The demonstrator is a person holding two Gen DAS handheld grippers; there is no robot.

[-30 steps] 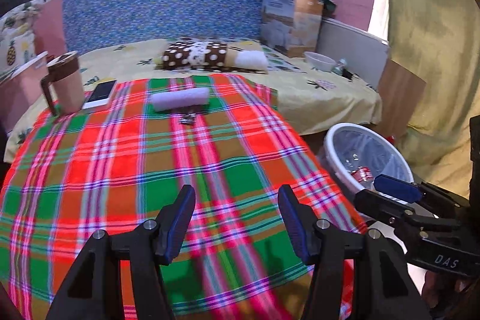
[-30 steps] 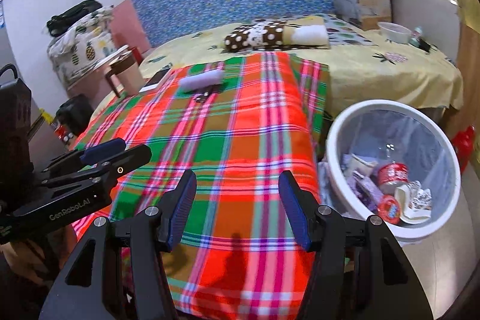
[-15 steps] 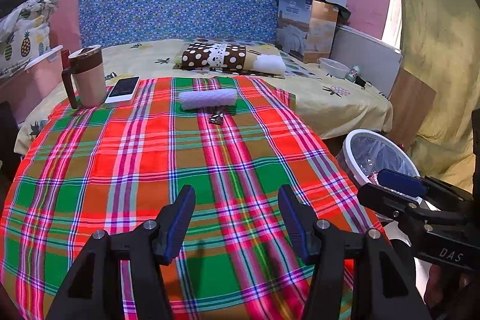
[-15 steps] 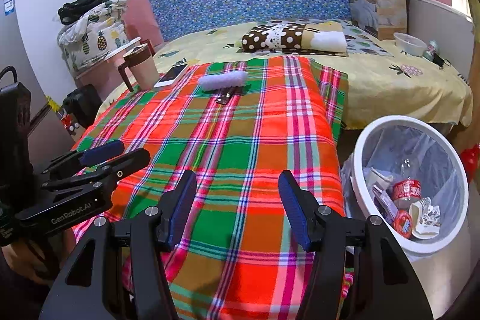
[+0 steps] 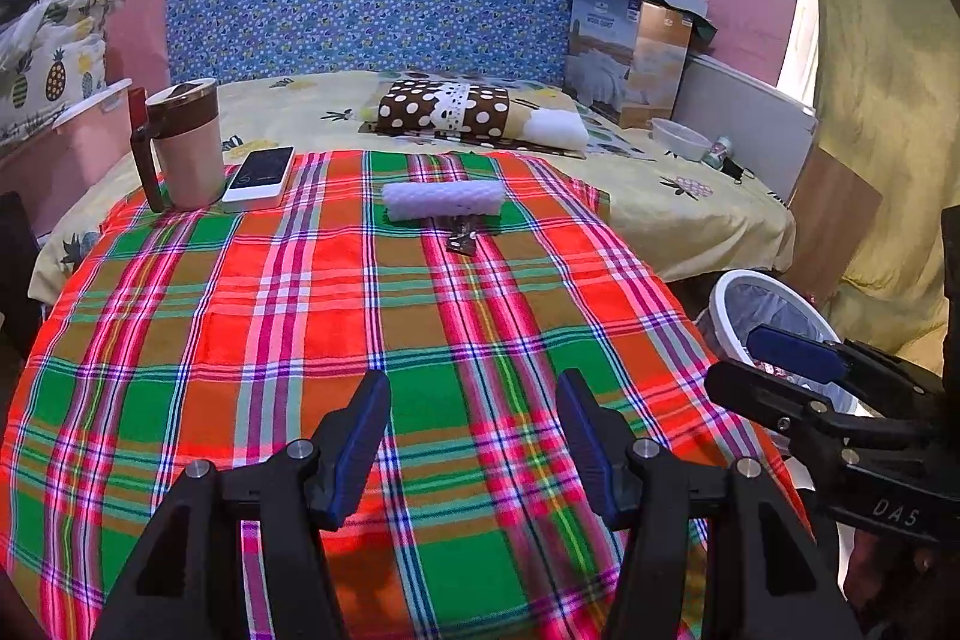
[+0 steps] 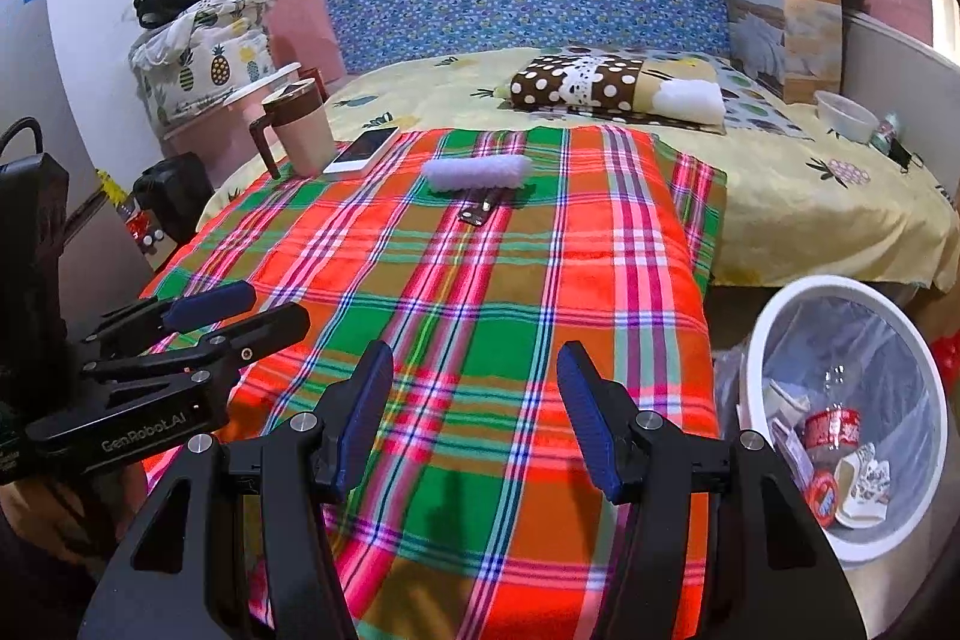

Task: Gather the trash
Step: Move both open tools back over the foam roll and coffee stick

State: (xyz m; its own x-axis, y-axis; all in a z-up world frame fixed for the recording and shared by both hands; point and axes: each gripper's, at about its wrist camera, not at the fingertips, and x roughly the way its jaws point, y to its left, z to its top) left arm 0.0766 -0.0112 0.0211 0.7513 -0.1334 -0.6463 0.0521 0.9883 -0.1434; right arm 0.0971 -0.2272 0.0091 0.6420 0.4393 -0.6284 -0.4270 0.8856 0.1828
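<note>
On the far part of the plaid cloth (image 5: 336, 316) lies a white foam roll (image 5: 443, 199) (image 6: 477, 172), with a small dark scrap (image 5: 462, 241) (image 6: 480, 209) just in front of it. A white bin (image 5: 729, 292) (image 6: 840, 287) lined with a bag stands on the floor to the right of the bed and holds several pieces of trash. My left gripper (image 5: 474, 415) (image 6: 234, 316) hovers open over the near part of the cloth, nothing between its fingers. My right gripper (image 6: 474, 400) (image 5: 780, 370) is open and empty too, beside the bin.
A brown-and-beige mug (image 5: 183, 142) and a phone (image 5: 259, 170) stand at the cloth's far left corner. A polka-dot pillow (image 5: 447, 111), a cardboard box (image 5: 630, 52) and a white bowl (image 5: 681, 137) lie farther back on the yellow sheet. A curtain (image 5: 882, 100) hangs at the right.
Both grippers have moved left over the plaid cloth, so the bin has slid toward the right edge of both views. Their jaws stay as wide as before.
</note>
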